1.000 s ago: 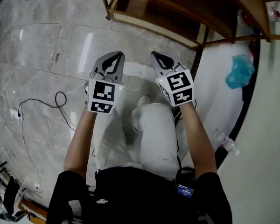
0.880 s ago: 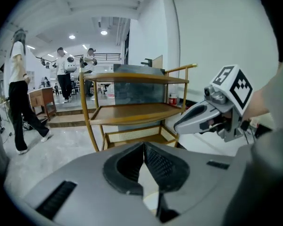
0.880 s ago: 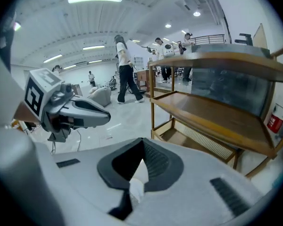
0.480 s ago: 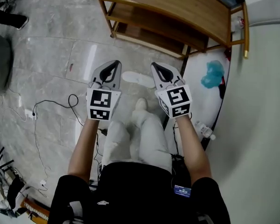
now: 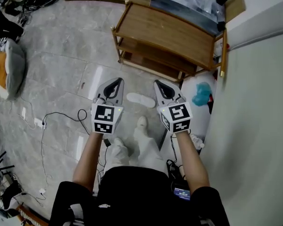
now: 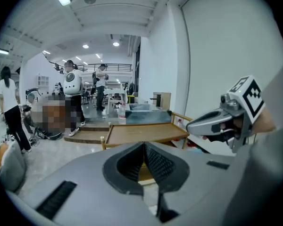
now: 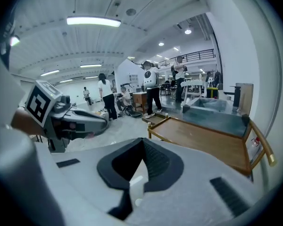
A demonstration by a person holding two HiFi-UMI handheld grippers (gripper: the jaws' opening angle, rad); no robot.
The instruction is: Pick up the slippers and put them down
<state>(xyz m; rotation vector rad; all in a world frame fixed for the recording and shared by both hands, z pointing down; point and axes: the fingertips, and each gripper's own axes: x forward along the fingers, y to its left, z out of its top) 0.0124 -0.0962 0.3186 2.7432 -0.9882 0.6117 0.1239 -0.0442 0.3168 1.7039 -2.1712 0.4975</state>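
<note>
One white slipper (image 5: pixel 140 100) lies flat on the grey floor in the head view, in front of a wooden rack (image 5: pixel 170 36). My left gripper (image 5: pixel 114 85) is held up in the air to the slipper's left and my right gripper (image 5: pixel 161 87) to its right, both well above the floor. Each has its jaws shut with nothing between them. In the left gripper view the dark pads (image 6: pixel 132 161) meet at the tip, with the rack's top beyond. The right gripper view shows the same: pads (image 7: pixel 153 159) closed and empty.
A glass tank (image 5: pixel 188 1) stands on the rack. A white wall (image 5: pixel 254 126) runs along the right, with a blue bag (image 5: pixel 201 94) at its foot. A black cable (image 5: pixel 61 119) trails on the floor at left, past a grey cushion (image 5: pixel 12 69). People (image 6: pixel 9 107) stand in the hall.
Both grippers have risen together, side by side and still shut. The slipper stays on the floor and looks smaller. The whole rack has come into view.
</note>
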